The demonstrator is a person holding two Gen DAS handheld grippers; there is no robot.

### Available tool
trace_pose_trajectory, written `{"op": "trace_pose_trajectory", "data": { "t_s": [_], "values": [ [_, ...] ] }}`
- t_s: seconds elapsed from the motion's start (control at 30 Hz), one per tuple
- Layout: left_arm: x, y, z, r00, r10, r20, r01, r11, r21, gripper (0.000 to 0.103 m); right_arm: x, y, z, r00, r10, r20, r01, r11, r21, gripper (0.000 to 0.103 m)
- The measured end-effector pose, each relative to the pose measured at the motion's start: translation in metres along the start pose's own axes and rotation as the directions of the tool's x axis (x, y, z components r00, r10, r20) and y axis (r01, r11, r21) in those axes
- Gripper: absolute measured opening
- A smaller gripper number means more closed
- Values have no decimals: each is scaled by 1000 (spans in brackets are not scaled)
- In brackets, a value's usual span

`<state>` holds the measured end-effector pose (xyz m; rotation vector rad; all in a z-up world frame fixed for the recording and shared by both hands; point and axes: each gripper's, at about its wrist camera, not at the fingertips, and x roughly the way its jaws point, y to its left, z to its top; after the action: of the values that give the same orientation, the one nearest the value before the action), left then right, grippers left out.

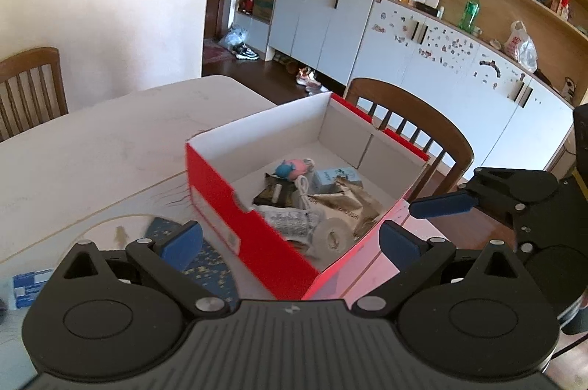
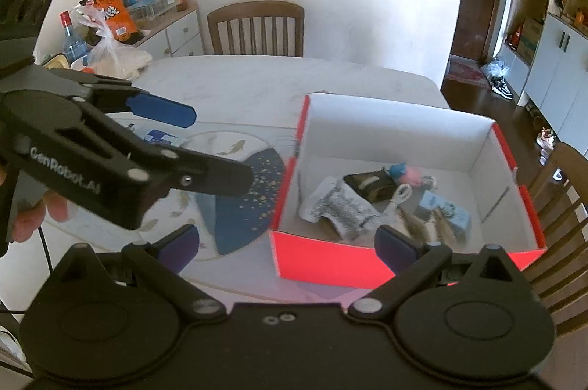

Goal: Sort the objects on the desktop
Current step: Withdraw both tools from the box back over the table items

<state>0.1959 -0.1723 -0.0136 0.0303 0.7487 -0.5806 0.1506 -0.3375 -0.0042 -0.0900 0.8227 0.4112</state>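
Note:
A red shoe box with a white inside stands on the pale table. In it lie a pink and blue toy, a white cable, a tape roll, a light blue carton and foil packets. My left gripper is open and empty, just above the box's near corner. My right gripper is also open and empty, over the near wall of the box. Each gripper shows in the other's view: the left gripper to the left, the right gripper to the right.
A round mat with fish and a dark blue part lies left of the box. A small blue and white packet rests on the table beyond it. Wooden chairs stand around the table. A hand holds the left gripper's handle.

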Motion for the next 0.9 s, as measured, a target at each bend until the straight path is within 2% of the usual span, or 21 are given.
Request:
{"op": "trace_pose_trajectory", "data": {
  "t_s": [0.57,0.9],
  "values": [
    [-57,89,-30,993,113,45,-110,992,-56,103,40,70,34,999,25,-26,-25,999,-31,102],
    [-83,143,-52,981,190,33,-186,978,-92,103,76,109,56,998,48,-43,-51,995,-85,102]
  ]
}}
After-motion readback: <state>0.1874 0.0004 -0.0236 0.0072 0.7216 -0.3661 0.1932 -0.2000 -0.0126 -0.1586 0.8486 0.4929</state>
